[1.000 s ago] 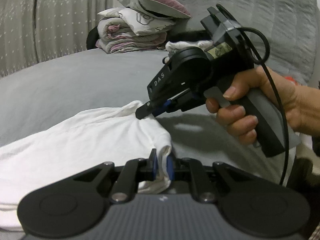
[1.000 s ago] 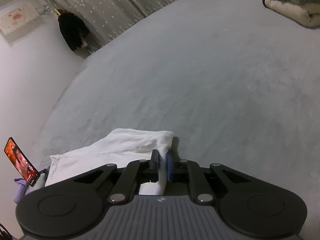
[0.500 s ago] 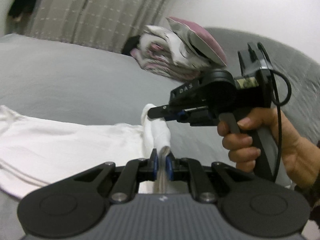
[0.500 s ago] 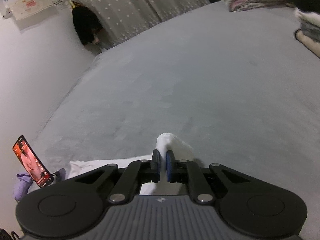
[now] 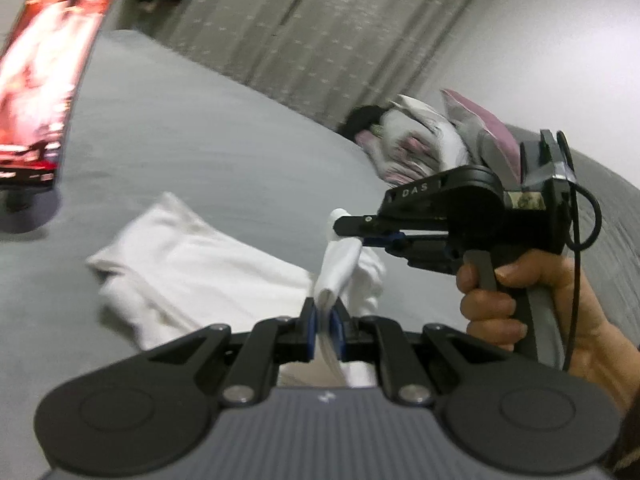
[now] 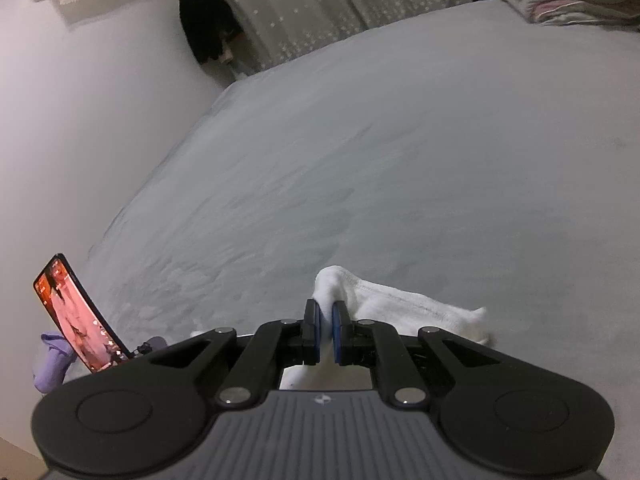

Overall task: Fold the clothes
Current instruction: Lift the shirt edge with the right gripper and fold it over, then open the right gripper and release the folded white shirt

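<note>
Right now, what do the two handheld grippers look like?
Both are matte black with blue finger pads and two round discs on a ribbed grey body. The right gripper has white "DAS" lettering, a looping black cable and a pistol handle. The left gripper looks alike.

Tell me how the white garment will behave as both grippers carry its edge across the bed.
Probably floppy: the white garment sags between the left gripper and right gripper. Likely light, and its trailing part may drag on the bed.

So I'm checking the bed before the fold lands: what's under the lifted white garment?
Around the white garment only the grey bedcover shows. Both claws pinch its raised edge, left claw and right claw. Whatever lies directly beneath the cloth is covered.
</note>
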`<state>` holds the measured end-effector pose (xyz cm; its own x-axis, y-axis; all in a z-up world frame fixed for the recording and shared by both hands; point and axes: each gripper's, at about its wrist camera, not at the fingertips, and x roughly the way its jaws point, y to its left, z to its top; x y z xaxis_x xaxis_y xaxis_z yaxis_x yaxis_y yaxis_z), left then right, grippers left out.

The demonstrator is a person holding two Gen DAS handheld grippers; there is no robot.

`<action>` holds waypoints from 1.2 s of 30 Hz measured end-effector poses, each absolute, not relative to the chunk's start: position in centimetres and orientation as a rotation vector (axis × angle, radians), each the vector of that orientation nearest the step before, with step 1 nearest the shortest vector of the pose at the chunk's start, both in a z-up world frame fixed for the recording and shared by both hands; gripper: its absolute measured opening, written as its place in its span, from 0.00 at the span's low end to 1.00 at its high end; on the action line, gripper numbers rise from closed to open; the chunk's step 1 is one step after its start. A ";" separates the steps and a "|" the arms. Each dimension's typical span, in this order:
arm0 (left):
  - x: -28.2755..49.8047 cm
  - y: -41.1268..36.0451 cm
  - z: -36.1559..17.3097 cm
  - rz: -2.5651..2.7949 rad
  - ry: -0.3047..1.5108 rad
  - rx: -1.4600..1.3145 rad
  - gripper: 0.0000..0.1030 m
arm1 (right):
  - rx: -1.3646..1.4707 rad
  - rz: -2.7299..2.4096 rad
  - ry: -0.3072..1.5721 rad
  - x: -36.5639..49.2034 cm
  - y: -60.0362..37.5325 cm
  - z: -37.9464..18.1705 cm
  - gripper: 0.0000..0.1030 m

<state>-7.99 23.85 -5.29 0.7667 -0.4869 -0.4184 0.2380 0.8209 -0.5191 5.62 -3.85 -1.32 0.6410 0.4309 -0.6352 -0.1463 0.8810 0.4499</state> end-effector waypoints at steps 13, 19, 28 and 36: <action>-6.6 28.6 -5.8 -0.190 0.599 -0.572 0.08 | 0.342 0.389 0.859 8.3 2.5 -2.7 0.09; -6.7 29.7 -5.8 -0.123 0.597 -0.591 0.07 | 0.343 0.409 0.877 8.3 3.2 -3.3 0.09; -6.7 30.8 -7.0 -0.010 0.626 -0.626 0.05 | 0.330 0.452 0.898 8.3 4.5 -3.8 0.09; -6.7 30.8 -6.9 0.056 0.596 -0.586 0.10 | 0.372 0.494 0.898 8.1 3.9 -4.2 0.30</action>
<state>-6.75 30.85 -6.85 0.8312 -0.1145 -0.5441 -0.2145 0.8368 -0.5038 8.12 3.86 -4.21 0.5247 0.5526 -0.6475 -0.2502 0.8272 0.5032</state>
